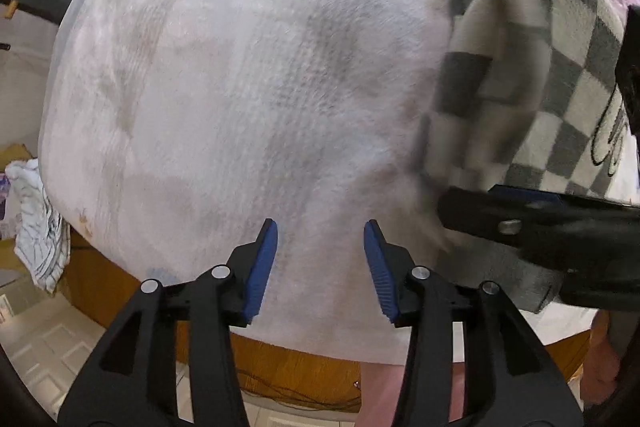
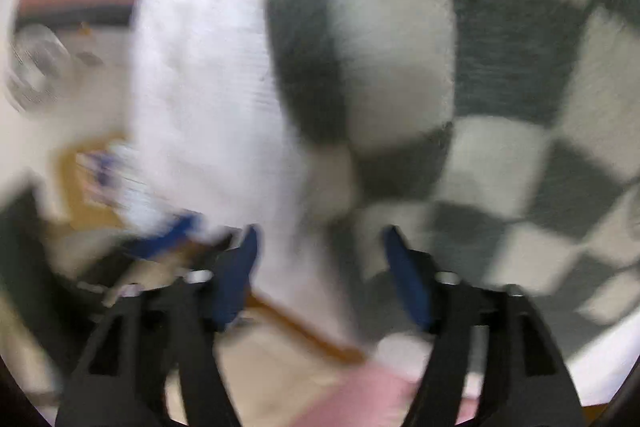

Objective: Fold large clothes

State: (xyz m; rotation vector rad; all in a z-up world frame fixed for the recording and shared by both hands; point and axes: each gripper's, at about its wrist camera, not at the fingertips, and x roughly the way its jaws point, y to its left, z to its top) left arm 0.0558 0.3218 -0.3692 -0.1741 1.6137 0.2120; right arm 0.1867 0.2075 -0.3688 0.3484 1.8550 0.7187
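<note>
Blue-padded fingers of the left gripper [image 1: 320,267] sit closest to the lens in the left wrist view, spread partway apart with nothing between them; only the white cloth [image 1: 224,87] covering the surface shows through the gap. That cloth carries faint grey and brownish marks and fills the space ahead of the jaws, and its near edge drapes over a wooden table edge [image 1: 304,235] just below the fingertips. Off to the right of these jaws lies the checkered garment [image 1: 532,75], grey and cream squares with a dark script mark on it, bunched into thick folds on the white cloth. At its near side the right gripper [image 1: 532,219] reaches in from the right; whether it touches the fabric cannot be told from this view. Left of the jaws, past the table edge, a pale rag [image 1: 36,223] hangs. The right wrist view is heavily blurred: the right gripper [image 2: 320,267] stands wide open with nothing held. The checkered garment [image 2: 480,87] spreads ahead and to the right of its jaws, the white cloth [image 2: 208,87] ahead and to the left, and the blurred left gripper [image 2: 168,239] shows just left of them.
</note>
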